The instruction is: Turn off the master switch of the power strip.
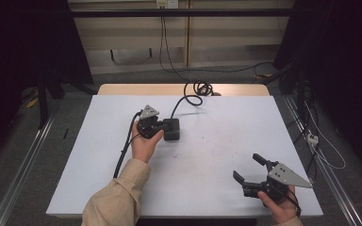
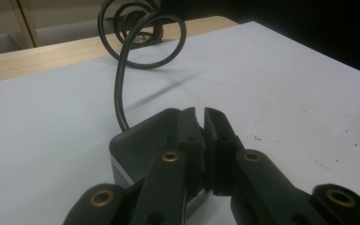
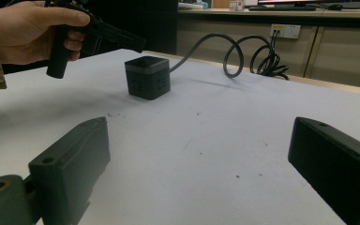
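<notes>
The left gripper point(image 1: 162, 128), jaws nearly pressed together, hovers over the black cube point(image 1: 171, 129), maybe to push it. The right gripper point(image 1: 249, 168) waits spread wide at five o'clock.

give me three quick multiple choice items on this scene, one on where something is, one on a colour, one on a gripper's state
1. Where is the cube power strip?
A. right in front of the left gripper
B. between the right gripper's jaws
C. off the table on the floor

2. What colour is the cube's cable?
A. white
B. black
C. orange

3. How do the right gripper's jaws stand?
A. shut on the cable
B. shut with nothing held
C. wide open with nothing between them

Answers:
1. A, since the high view has the cube just past the left gripper's tip, and the left gripper view has it right behind the closed jaws.
2. B, since the cable curls black from the cube to the table's far edge.
3. C, since the right gripper view has the two jaws far apart with bare white table between them.
</notes>
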The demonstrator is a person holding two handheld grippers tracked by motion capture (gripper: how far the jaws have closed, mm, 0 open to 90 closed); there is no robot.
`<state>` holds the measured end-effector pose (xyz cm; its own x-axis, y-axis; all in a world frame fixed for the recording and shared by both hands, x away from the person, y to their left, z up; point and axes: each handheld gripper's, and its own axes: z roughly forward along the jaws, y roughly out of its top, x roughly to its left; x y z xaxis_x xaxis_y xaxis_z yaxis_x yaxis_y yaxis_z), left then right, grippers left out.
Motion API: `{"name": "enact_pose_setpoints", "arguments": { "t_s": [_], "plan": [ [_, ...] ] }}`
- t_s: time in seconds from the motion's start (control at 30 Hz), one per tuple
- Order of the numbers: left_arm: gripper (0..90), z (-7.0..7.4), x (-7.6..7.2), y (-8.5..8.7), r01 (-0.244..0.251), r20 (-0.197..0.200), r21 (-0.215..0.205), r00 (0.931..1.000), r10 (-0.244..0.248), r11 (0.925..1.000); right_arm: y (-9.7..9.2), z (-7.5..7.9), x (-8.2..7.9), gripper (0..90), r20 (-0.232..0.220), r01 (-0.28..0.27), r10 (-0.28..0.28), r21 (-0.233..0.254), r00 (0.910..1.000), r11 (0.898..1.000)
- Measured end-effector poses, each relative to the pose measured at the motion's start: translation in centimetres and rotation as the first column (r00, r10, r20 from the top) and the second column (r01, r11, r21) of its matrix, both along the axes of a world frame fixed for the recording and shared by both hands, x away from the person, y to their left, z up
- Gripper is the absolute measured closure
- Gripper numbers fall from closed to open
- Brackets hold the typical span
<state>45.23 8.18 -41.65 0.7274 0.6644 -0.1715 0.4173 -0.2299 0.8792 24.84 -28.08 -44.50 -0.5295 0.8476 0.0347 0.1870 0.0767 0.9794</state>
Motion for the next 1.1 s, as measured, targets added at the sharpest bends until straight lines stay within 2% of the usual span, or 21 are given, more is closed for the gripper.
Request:
{"name": "enact_pose_setpoints", "arguments": {
  "t_s": [0.2, 0.3, 0.33, 0.47, 0.53, 0.7, 0.83, 1.1],
  "plan": [
    [64.1, 0.3, -0.3, -0.1, 0.008, -0.02, -0.025, 0.9998, -0.009, 0.9996, -0.1, 0.0, -0.1, 5.2, 0.0, 0.001, -0.001, -0.002, 1.0, 1.0],
    [46.6, 0.5, -0.4, -0.1, 0.002, -0.048, -0.04, 0.9988, -0.004, 0.9992, -0.2, 0.0, -0.1, 5.1, -0.001, 0.004, -0.004, -0.002, 1.0, 1.0],
    [43.4, 0.5, -0.5, -0.1, 0.007, -0.053, -0.046, 0.9986, -0.009, 0.9989, -0.2, 0.0, -0.1, 5.1, -0.001, 0.005, -0.005, -0.002, 1.0, 1.0],
    [28.7, 1.0, -1.0, 0.1, 0.023, -0.045, -0.03, 0.9987, -0.024, 0.9993, -0.2, 0.0, -0.2, 5.1, 0.001, 0.005, -0.005, -0.003, 1.0, 1.0],
    [25.1, 1.3, -1.3, 0.2, 0.035, -0.043, -0.025, 0.9984, -0.036, 0.9991, -0.2, 0.0, -0.2, 5.1, 0.0, 0.006, -0.006, -0.002, 1.0, 1.0],
    [18.6, 1.4, -2.2, 0.9, 0.046, -0.033, -0.043, 0.9983, -0.048, 0.998, -0.2, 0.0, -0.2, 5.1, -0.001, 0.007, -0.007, -0.002, 1.0, 1.0],
    [14.2, 1.1, -2.6, 1.5, 0.057, -0.034, -0.021, 0.9978, -0.057, 0.9982, -0.2, 0.0, -0.2, 5.1, -0.002, 0.008, -0.008, -0.003, 1.0, 1.0],
    [12.7, 0.6, -3.5, 3.1, 0.053, -0.034, -0.008, 0.998, -0.053, 0.9986, -0.3, -0.1, -0.3, 5.0, -0.004, 0.009, -0.009, -0.003, 0.9999, 1.0]
  ]
}}
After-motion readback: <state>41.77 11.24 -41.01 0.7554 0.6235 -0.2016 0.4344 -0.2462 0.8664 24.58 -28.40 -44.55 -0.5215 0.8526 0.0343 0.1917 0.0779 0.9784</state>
